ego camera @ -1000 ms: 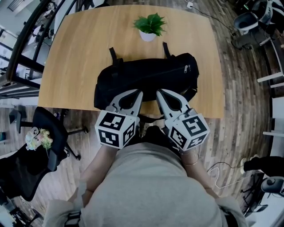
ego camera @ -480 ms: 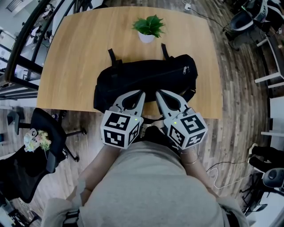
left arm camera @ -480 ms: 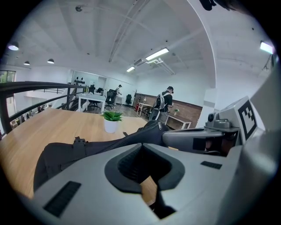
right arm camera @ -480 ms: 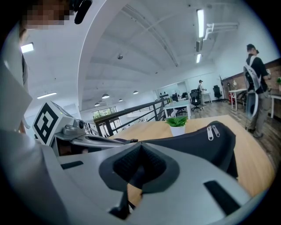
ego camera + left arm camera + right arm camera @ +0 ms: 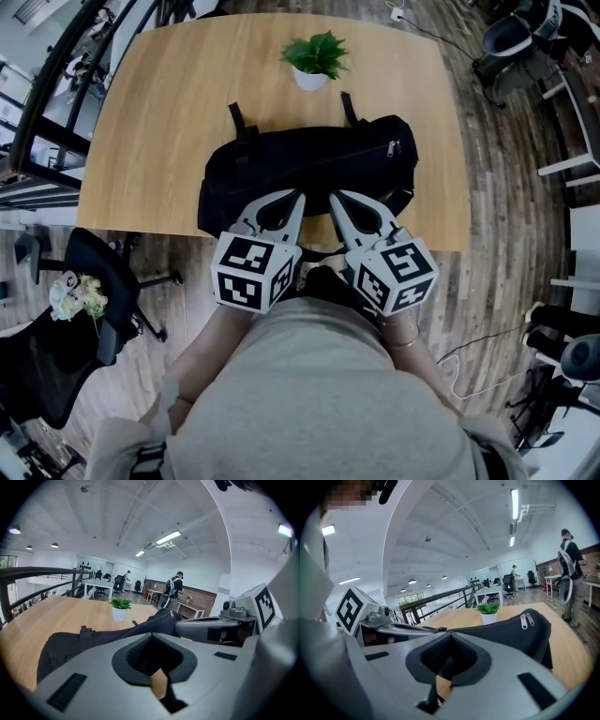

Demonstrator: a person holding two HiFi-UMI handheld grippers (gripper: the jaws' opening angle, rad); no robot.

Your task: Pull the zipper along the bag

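Observation:
A black duffel bag (image 5: 309, 169) lies across the near half of the wooden table (image 5: 169, 122), its zipper running along the top with silver pulls (image 5: 395, 146) at the right end. The pulls (image 5: 526, 618) also show in the right gripper view. My left gripper (image 5: 298, 195) is shut and empty, its tip at the bag's near side, left of centre. My right gripper (image 5: 333, 195) is shut and empty too, close beside the left one, tip at the bag's near edge. In the left gripper view the bag (image 5: 93, 639) stretches ahead of the jaws.
A small potted plant (image 5: 316, 56) in a white pot stands behind the bag at the table's far middle. A black office chair (image 5: 89, 281) sits on the floor at the left. People stand at distant desks (image 5: 174, 588). A railing (image 5: 47, 84) runs along the left.
The left gripper shifted slightly right and toward the bag; the right gripper barely moved. Both stay shut.

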